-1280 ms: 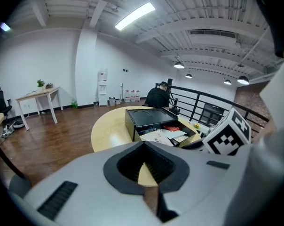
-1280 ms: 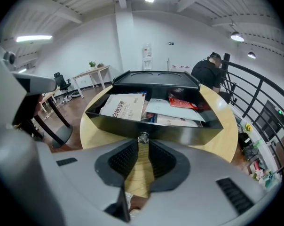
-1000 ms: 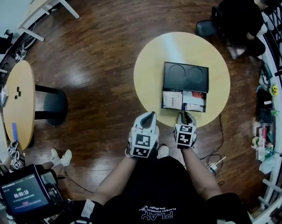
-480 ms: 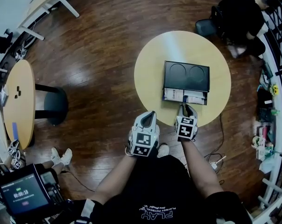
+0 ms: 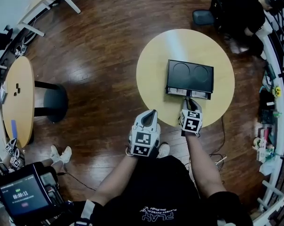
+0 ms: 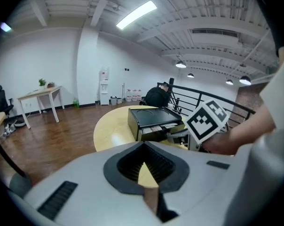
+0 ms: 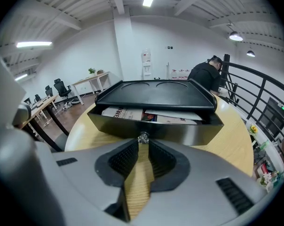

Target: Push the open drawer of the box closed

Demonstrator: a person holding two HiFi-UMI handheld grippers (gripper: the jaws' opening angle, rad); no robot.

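- The fingers (image 7: 124,158) of our right gripper (image 7: 142,145) are pressing together, and their tips are touching the small knob (image 7: 143,138) on the drawer (image 7: 179,132) front.
- The fingers (image 6: 128,165) of our left gripper (image 6: 143,147) are also lying closed, on nothing. They are hanging just off the near edge of the bench (image 5: 153,69), apart from the box (image 5: 190,75) and to its left.
- The drawer is sticking a little way out of the box's near side, with papers (image 7: 132,113) showing in the gap. It is lying straight ahead of the right fingers, and its long axis is running across our line of push.
- The box is sitting near the middle of the round bench, farther along that same line. We are judging that the nearer right gripper needs a straight push away from us.
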